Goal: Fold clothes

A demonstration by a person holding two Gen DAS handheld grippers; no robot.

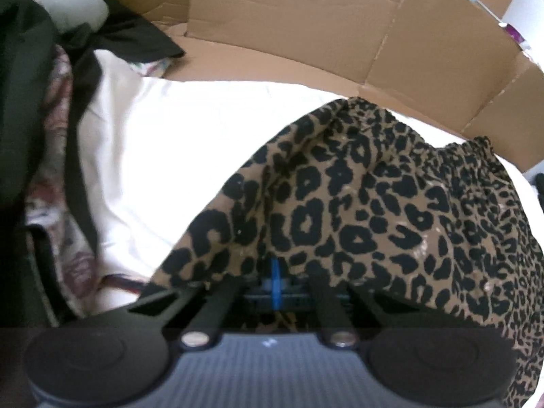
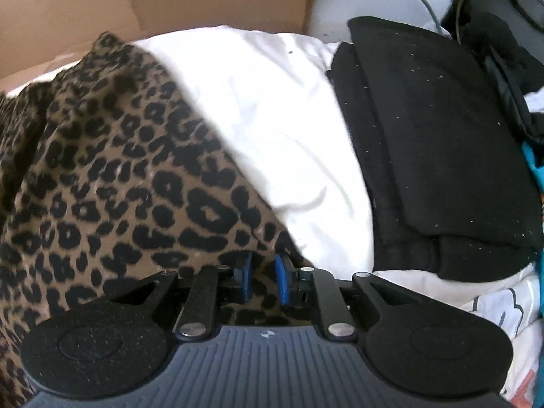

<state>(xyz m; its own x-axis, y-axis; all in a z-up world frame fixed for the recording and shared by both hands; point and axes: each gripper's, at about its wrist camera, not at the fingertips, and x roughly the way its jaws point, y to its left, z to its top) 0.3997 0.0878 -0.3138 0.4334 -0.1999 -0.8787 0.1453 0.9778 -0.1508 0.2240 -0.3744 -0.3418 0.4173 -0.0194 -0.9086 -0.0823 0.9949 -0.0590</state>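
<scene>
Now, soft leopard-print garment (image 1: 357, 204) (crumpled), left gripper (image 1: 275, 282) pinching it, right gripper (image 2: 263, 278) too.

No readable text, label or number anywhere; large printed letters on white fabric (image 2: 503, 309) stay illegible.

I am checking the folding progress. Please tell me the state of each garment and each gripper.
Leopard-print garment: bunched, lifted at its edge, not yet folded.
Black garment: folded flat on the white sheet.
Dark clothes pile: loose, unfolded.
Left gripper: fingers shut on the leopard fabric.
Right gripper: fingers slightly apart, leopard fabric between them.
</scene>
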